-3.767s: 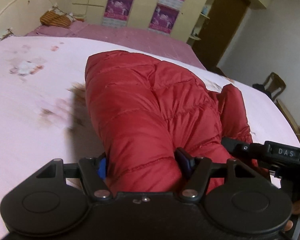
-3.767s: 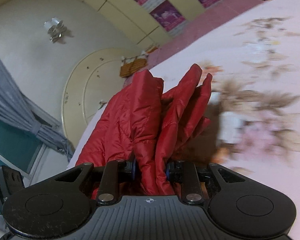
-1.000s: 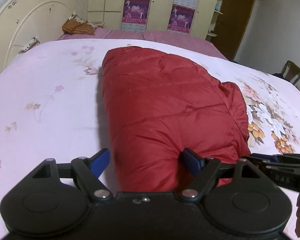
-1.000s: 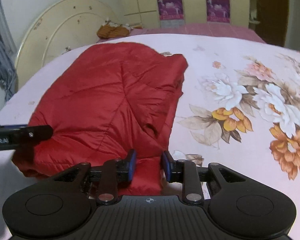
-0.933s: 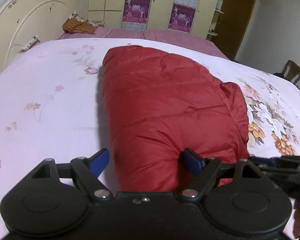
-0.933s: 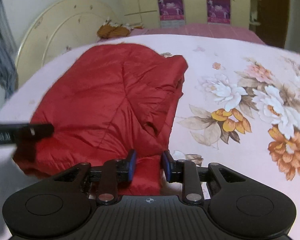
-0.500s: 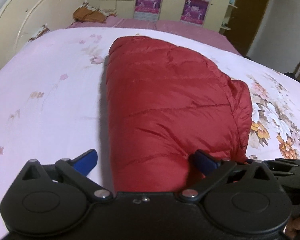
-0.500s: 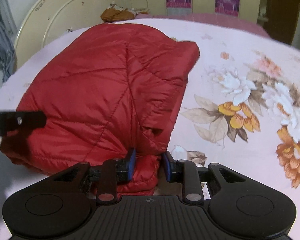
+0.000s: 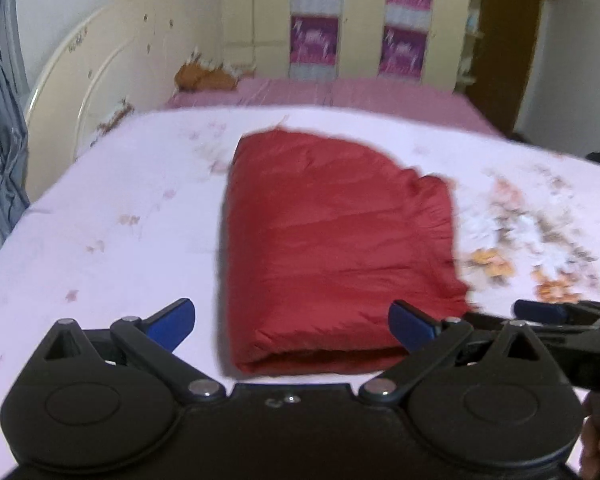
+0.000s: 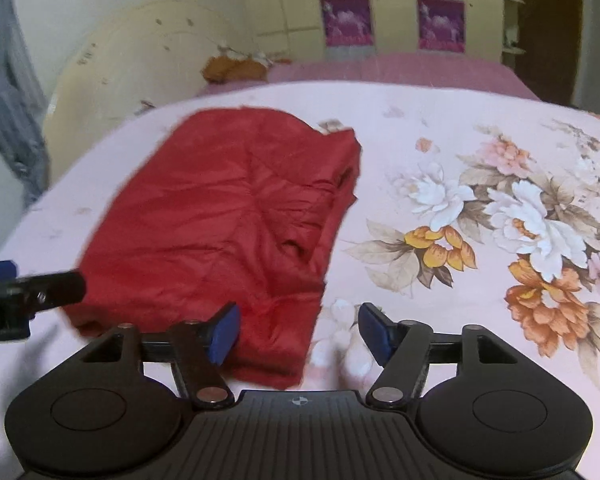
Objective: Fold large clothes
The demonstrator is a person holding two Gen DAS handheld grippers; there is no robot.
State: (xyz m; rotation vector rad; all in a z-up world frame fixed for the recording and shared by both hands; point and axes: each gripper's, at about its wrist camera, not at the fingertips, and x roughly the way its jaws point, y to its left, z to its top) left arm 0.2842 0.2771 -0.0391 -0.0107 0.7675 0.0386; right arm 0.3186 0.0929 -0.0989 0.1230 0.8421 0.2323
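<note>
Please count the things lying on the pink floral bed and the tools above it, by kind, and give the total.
Red quilted jacket, folded: 1
Orange-brown bundle near the headboard: 1
Hand-held grippers, both open: 2, left hand-held gripper and right hand-held gripper
Total: 4

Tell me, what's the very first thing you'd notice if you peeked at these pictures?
The big red puffy jacket, folded into a bundle in the middle of the pale pink bedsheet. Next, the bright orange and white flowers printed on the sheet to the jacket's right. Close to the camera, the left gripper and right gripper both hang open at the bundle's near edge, holding nothing.
</note>
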